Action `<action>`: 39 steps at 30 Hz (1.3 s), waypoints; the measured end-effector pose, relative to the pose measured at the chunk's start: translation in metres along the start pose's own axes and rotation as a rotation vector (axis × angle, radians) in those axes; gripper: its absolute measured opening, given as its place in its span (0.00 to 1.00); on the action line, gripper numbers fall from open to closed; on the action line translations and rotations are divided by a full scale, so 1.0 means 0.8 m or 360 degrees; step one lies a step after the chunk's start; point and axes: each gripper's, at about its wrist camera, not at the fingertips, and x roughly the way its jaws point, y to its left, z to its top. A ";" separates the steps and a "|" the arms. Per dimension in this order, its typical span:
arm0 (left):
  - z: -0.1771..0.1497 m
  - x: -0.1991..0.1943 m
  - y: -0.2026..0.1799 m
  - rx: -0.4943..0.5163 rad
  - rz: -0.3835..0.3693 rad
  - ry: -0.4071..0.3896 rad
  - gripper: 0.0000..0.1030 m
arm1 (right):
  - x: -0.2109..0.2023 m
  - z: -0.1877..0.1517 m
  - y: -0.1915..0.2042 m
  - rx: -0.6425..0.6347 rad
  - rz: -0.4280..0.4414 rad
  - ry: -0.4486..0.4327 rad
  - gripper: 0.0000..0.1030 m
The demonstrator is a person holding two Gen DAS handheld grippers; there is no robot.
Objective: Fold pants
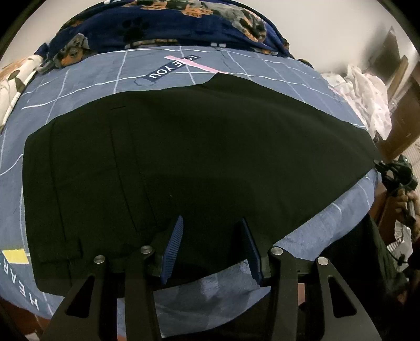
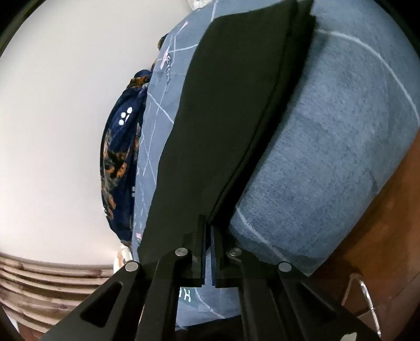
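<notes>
On the bed, we note black pants (image 1: 183,157) lying flat across a blue sheet (image 1: 315,241) marked with thin white grid lines. Our left gripper (image 1: 212,223) hovers over the near edge of the pants; its jaws stand wide apart and grip nothing, with dark cloth showing between the blue ribbed pads (image 1: 174,241). Our right gripper (image 2: 208,230) works at the far right end of the garment. Its jaws are pressed almost together on the edge of the pants (image 2: 223,118), where we can see stacked fabric layers entering between the pads. From the left wrist view, the right gripper (image 1: 393,175) shows small at the corner of the pants. A navy dog-print blanket (image 1: 157,23) lies heaped behind. White patterned cloth (image 1: 367,97) sits at the right.
</notes>
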 end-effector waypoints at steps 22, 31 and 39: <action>-0.002 0.003 -0.012 0.0067 0.0010 -0.0022 0.56 | -0.064 -0.002 -0.050 0.0262 0.0217 -0.0282 0.10; -0.006 0.006 -0.024 0.0159 0.0034 -0.0029 0.67 | -0.112 0.042 -0.066 0.0277 0.0089 -0.0577 0.36; -0.004 0.002 -0.011 0.0073 -0.0060 -0.0058 0.68 | -0.087 0.067 -0.057 0.0257 0.0064 -0.0558 0.43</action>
